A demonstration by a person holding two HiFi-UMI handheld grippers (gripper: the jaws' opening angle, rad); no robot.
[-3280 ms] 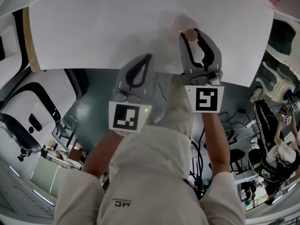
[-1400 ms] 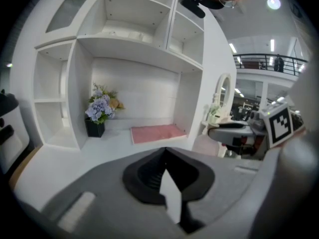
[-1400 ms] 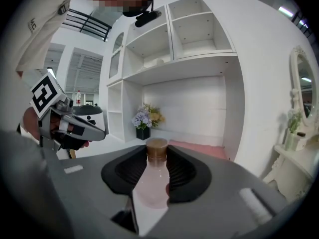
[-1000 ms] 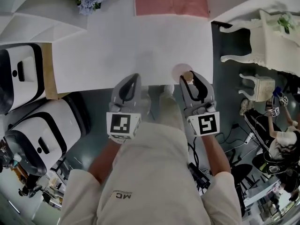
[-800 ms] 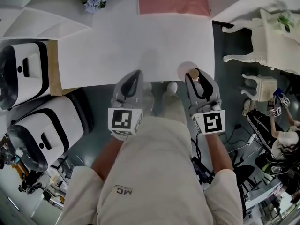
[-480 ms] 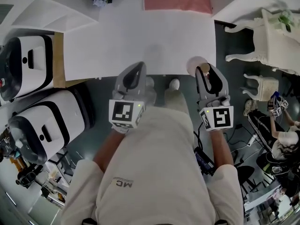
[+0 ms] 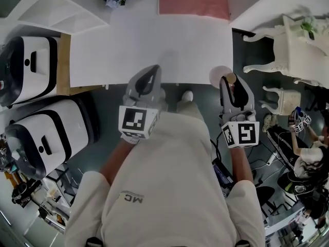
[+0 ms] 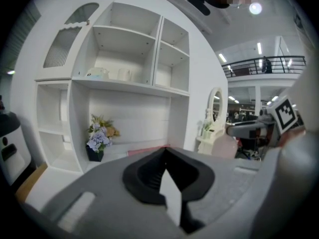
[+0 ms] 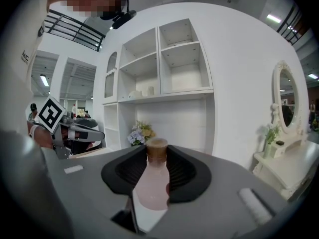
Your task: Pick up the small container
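Two tools over the table (image 7: 154,45) edge: right tool (image 7: 232,82) clamps small container (image 7: 220,74), left tool (image 7: 152,70) closed.

**Material check: mostly plastic and white paint here**

The small container (image 9: 151,185) looks like frosted pink plastic or glass, can't say which. It's smooth and translucent. Its cap (image 9: 156,148) is matt brown, maybe cork or wood.

The right gripper (image 9: 156,156) and left gripper (image 8: 166,150) both have matt grey plastic shells, and the pads (image 9: 182,171) inside are black, ribbed and kind of rubbery-looking.

The table (image 7: 154,45) top is plain smooth matt white, and the pink mat (image 7: 193,3) at its far edge looks like cloth. The shelf unit (image 8: 124,59) is smooth white paint with a faint sheen. The machines (image 7: 31,66) beside the table are glossy white and black plastic. The person's clothes (image 7: 169,189) are soft beige cloth.
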